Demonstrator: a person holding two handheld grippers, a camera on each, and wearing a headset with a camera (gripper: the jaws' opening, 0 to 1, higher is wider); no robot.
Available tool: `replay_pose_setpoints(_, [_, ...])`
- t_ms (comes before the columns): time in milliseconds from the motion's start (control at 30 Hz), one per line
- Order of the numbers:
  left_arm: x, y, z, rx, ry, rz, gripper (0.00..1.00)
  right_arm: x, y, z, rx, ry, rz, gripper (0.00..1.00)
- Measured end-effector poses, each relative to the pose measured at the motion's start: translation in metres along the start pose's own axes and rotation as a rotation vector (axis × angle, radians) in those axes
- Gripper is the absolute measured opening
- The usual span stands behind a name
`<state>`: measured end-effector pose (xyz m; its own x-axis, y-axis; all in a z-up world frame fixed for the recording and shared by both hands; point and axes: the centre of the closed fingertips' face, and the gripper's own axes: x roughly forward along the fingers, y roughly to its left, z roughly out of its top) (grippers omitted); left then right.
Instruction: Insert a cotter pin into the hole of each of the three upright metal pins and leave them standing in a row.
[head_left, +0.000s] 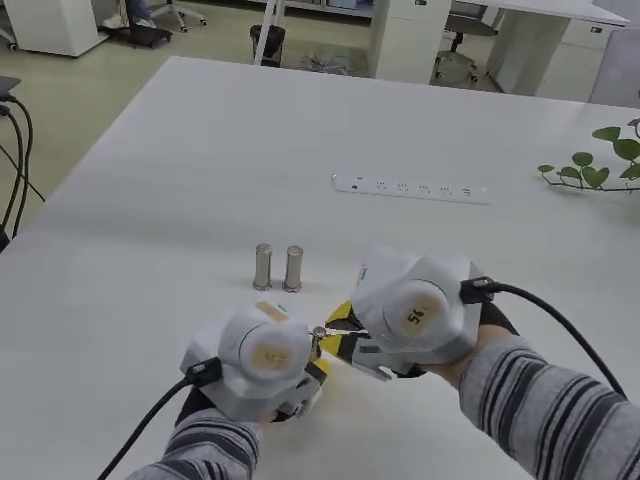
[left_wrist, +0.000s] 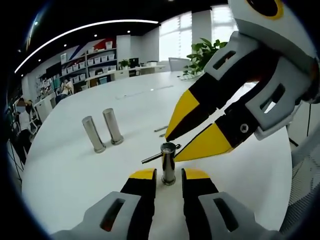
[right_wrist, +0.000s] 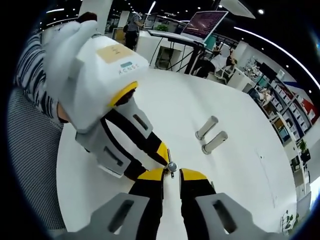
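Note:
Two bare metal pins (head_left: 263, 267) (head_left: 293, 268) stand upright side by side on the white table (head_left: 200, 150); they also appear in the left gripper view (left_wrist: 93, 134) (left_wrist: 113, 126). My left gripper (left_wrist: 168, 174) is shut on the base of a third metal pin (left_wrist: 168, 162), holding it upright. My right gripper (left_wrist: 172, 148) comes in from the right, shut on a thin cotter pin (left_wrist: 150, 158) that crosses the pin's top hole. In the head view both grippers meet tip to tip, left gripper (head_left: 314, 345), right gripper (head_left: 336, 331). In the right gripper view the held pin (right_wrist: 171, 165) sits just above my right gripper (right_wrist: 171, 176).
A white power strip (head_left: 410, 187) lies across the table's far middle. A leafy plant (head_left: 600, 165) reaches in at the right edge. A loose cotter pin (left_wrist: 161, 129) lies on the table behind the held pin. Office furniture stands beyond the table.

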<state>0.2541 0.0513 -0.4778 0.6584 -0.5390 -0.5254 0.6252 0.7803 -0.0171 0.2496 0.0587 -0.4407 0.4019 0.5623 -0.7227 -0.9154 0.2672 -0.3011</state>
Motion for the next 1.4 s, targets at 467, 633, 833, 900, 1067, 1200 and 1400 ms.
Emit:
replay_pose_setpoints(467, [-0.014, 0.008, 0.014, 0.022, -0.005, -0.025, 0.49, 0.014, 0.003, 0.006, 0.179, -0.014, 0.083, 0.05])
replay_pose_setpoints(633, [-0.021, 0.011, 0.022, 0.024, -0.023, -0.034, 0.57, 0.018, -0.004, 0.008, 0.184, 0.009, 0.075, 0.04])
replay_pose_setpoints(833, [-0.03, 0.022, 0.024, 0.035, -0.016, -0.006, 0.61, 0.024, -0.013, 0.015, 0.224, 0.013, 0.072, 0.04])
replay_pose_setpoints(900, [-0.034, 0.028, 0.026, 0.033, -0.023, 0.008, 0.63, 0.027, -0.016, 0.02, 0.235, 0.013, 0.067, 0.04])
replay_pose_setpoints(1067, [-0.041, 0.039, 0.028, 0.015, -0.029, 0.03, 0.65, 0.036, -0.023, 0.032, 0.277, 0.012, 0.062, 0.04])
replay_pose_setpoints(1200, [-0.045, 0.041, 0.029, 0.003, -0.021, 0.029, 0.68, 0.045, -0.026, 0.041, 0.315, 0.015, 0.07, 0.04])
replay_pose_setpoints(1400, [-0.05, 0.048, 0.032, 0.009, -0.029, 0.046, 0.7, 0.057, -0.026, 0.048, 0.364, 0.034, 0.082, 0.04])
